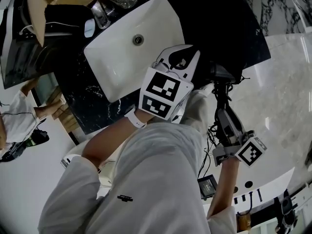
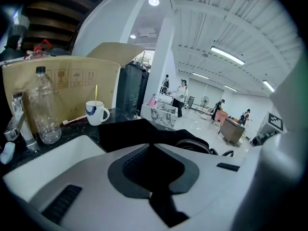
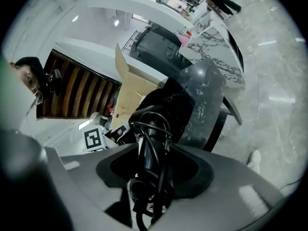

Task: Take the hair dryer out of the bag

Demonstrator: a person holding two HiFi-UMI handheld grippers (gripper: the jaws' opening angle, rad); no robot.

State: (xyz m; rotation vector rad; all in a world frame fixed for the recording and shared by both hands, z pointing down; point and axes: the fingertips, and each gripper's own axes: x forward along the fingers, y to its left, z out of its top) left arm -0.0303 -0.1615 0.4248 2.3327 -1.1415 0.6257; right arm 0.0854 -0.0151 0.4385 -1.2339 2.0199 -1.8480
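Over at the right edge of the counter, the right gripper (image 1: 226, 123) is pinching the hair dryer (image 3: 207, 97) by its handle, cord wrapped round it and wedged between the jaws too. The dryer's dark grey head points up toward the black bag (image 2: 139, 131), which is slumped on the counter next to the white sink (image 1: 122, 57). The left gripper (image 1: 178, 62) hovers by the sink's corner, jaws spread, holding nothing. A mug (image 2: 96, 112) and a plastic bottle (image 2: 43, 109) sit behind the sink.
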